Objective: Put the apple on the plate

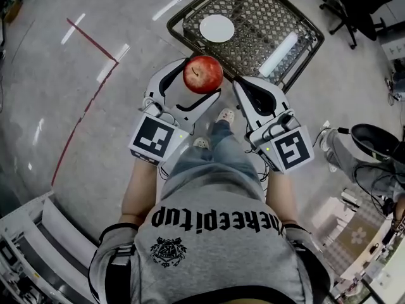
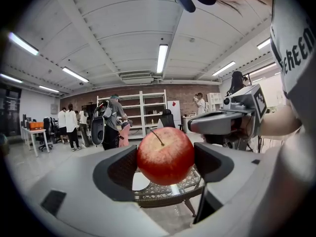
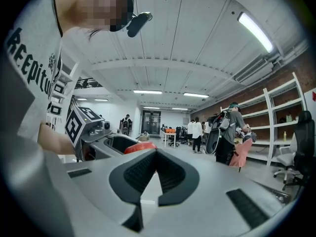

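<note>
- Red tape line (image 1: 88,40) on the grey floor, far left of the head view.
- Left gripper (image 1: 195,84): jaws clamped on the apple (image 1: 203,73), one on each side. In the left gripper view the stem points up and the textured pads press both flanks.
- Apple red with pale speckling, held in the air just off the near corner of the woven table (image 1: 297,27). It is not on the plate.
- Plate (image 1: 217,28): white, round, bare, lying flat on the table's left part, beyond the apple. The left gripper view shows a slice of it behind and below the fruit.
- Right gripper (image 1: 242,86): jaws brought together, nothing between them, held just right of the apple and apart from it.
- Marker cube (image 1: 292,149) sits at the rear of the right gripper.
</note>
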A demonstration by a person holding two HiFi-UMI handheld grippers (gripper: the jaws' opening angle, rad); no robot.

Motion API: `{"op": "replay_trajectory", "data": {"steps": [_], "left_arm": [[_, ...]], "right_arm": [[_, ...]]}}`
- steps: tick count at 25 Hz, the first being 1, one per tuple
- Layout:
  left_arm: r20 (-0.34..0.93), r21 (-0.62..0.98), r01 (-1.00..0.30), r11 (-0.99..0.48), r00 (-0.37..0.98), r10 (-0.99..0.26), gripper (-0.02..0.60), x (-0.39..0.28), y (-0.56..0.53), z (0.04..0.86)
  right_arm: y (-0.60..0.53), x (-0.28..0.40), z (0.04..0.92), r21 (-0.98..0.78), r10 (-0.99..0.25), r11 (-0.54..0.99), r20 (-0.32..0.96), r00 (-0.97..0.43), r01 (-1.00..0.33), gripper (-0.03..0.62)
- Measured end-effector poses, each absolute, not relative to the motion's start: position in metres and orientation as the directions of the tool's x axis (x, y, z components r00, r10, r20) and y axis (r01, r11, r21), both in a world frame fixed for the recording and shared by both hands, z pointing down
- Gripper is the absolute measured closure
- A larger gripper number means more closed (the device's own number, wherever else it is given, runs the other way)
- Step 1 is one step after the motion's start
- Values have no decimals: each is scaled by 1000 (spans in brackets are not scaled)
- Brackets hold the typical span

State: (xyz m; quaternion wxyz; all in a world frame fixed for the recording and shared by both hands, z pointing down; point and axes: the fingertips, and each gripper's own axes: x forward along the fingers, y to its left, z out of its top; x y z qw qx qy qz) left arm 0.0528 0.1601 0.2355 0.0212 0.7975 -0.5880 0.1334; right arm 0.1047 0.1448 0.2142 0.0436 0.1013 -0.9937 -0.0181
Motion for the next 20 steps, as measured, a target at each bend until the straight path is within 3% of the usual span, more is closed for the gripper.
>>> {"op": "replay_trajectory", "data": {"steps": [20], "left_arm": [[278,-118,-960,-256,216,-936,201,27,46,254]], "right_arm": [[22,66,228,27,-113,993,83,-990,-111,582]]}}
